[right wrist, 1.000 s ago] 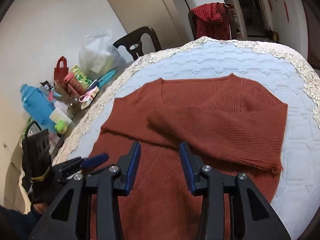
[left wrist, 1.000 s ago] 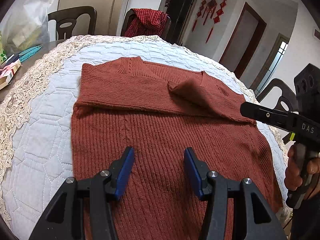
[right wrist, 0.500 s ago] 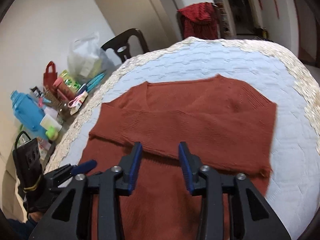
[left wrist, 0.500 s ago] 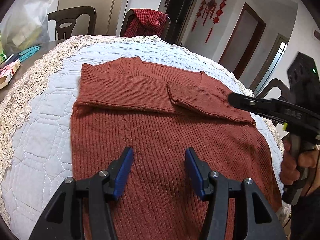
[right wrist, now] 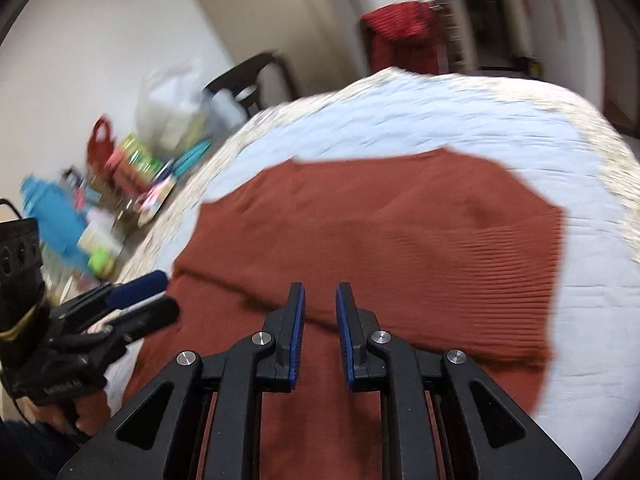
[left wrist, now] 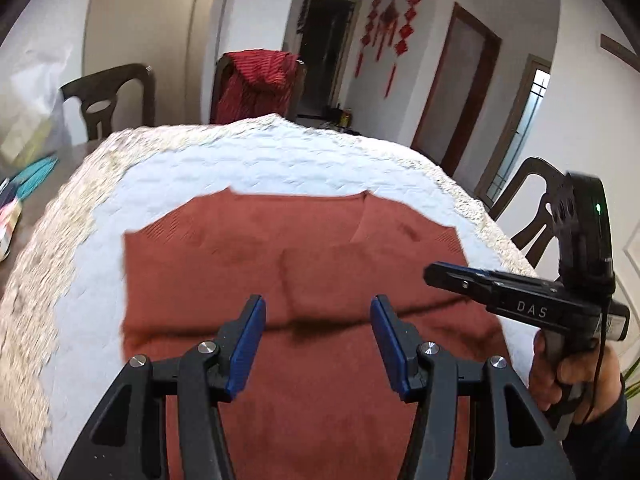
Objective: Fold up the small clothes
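Already done: both sleeves lie folded across the chest of the rust sweater [left wrist: 304, 272], which rests flat on the quilted table cover [left wrist: 248, 160].
Left gripper [left wrist: 316, 334]: spread wide, empty, above the sweater's middle.
Right gripper [right wrist: 320, 322]: narrowed but gapped, gripping nothing.
Left to do: the body folds, judging by the unfolded lower half.

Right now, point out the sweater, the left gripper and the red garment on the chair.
sweater [left wrist: 320, 392]: left wrist view, on its lower body.
left gripper [left wrist: 318, 344]: left wrist view, midway between its blue fingers.
red garment [left wrist: 256, 84]: left wrist view, draped over the chair back.
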A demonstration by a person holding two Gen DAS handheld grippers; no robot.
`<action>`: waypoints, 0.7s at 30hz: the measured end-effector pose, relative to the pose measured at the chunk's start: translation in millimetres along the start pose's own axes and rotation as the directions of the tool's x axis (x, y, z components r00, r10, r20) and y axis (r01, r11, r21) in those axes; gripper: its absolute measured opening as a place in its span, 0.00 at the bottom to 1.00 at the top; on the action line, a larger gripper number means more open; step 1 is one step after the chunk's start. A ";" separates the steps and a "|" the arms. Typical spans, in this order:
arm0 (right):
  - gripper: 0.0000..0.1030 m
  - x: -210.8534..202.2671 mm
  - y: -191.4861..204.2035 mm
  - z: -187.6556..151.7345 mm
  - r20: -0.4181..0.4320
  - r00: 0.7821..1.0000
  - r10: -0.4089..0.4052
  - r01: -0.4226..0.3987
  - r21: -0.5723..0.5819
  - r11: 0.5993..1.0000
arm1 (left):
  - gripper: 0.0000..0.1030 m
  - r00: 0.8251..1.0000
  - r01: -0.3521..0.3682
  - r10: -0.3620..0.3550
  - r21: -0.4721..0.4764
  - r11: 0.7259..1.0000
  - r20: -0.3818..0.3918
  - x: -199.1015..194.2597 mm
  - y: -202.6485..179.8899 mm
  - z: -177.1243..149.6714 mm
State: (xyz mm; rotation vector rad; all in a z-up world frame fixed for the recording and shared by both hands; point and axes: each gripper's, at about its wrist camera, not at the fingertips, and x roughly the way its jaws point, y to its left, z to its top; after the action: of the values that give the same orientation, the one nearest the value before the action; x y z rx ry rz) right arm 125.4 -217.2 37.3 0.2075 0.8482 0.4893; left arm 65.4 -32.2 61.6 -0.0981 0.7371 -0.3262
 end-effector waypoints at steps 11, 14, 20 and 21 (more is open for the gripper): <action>0.12 -15.4 -72.1 -14.4 0.010 0.993 -0.119 0.117 0.155 0.981 | 0.26 0.991 0.010 -0.011 -0.008 1.000 -0.131 61.9 0.1 -9.0; 0.12 -20.9 -72.5 -5.5 0.037 0.993 -0.114 0.107 0.152 0.982 | 0.26 0.991 -0.010 0.012 0.017 1.000 -0.134 57.8 -3.6 -5.5; 0.13 -1.3 -80.1 20.5 0.039 0.991 -0.126 0.119 0.149 0.982 | 0.26 0.996 -0.028 0.030 0.030 0.999 -0.085 67.2 -8.2 24.6; 0.13 4.6 -85.7 24.4 0.032 0.990 -0.139 0.132 0.157 0.979 | 0.26 0.995 -0.027 0.029 0.025 0.999 -0.097 75.5 -5.9 27.0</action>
State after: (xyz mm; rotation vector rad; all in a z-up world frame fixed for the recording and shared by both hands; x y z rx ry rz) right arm 174.8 -289.2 18.8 0.2993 0.8528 0.2906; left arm 134.3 -63.1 34.2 -0.0496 0.8301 -0.3144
